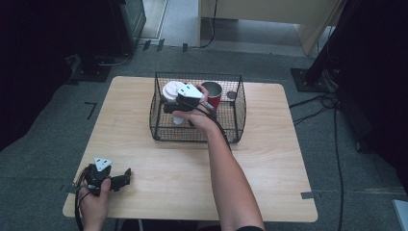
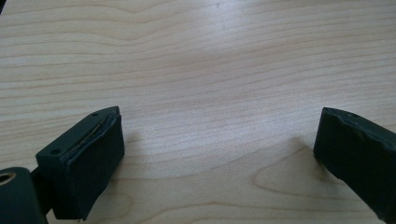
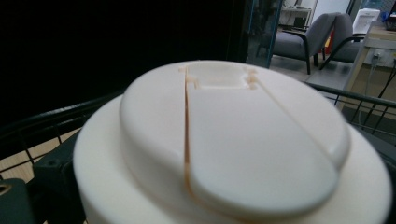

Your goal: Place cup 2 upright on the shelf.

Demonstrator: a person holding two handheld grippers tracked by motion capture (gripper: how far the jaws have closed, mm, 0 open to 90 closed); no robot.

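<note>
**Reaching into the wire basket at the white-lidded cup**

Reaching over the near rim, your right gripper point(image 1: 174, 105) sits inside the black wire basket point(image 1: 159, 130) at the middle of the wooden table point(image 1: 269, 159). It is right up against the white-lidded cup point(image 1: 171, 91), which stands upright in the basket's left half. From the right gripper view, the white lid point(image 3: 233, 149) looms very close, its flat drinking tab facing you, and the cup lies between the jaws. Those jaws stand spread wide; you cannot tell from the pictures whether the pads touch the cup's sides. A red cup point(image 1: 212, 94) stands upright in the same basket, just to the right of your hand, open at the top.

Your left gripper point(image 1: 126, 176) rests low at the table's near left corner, well apart from the basket. Its jaws are wide apart over bare wood, with nothing between them.
</note>
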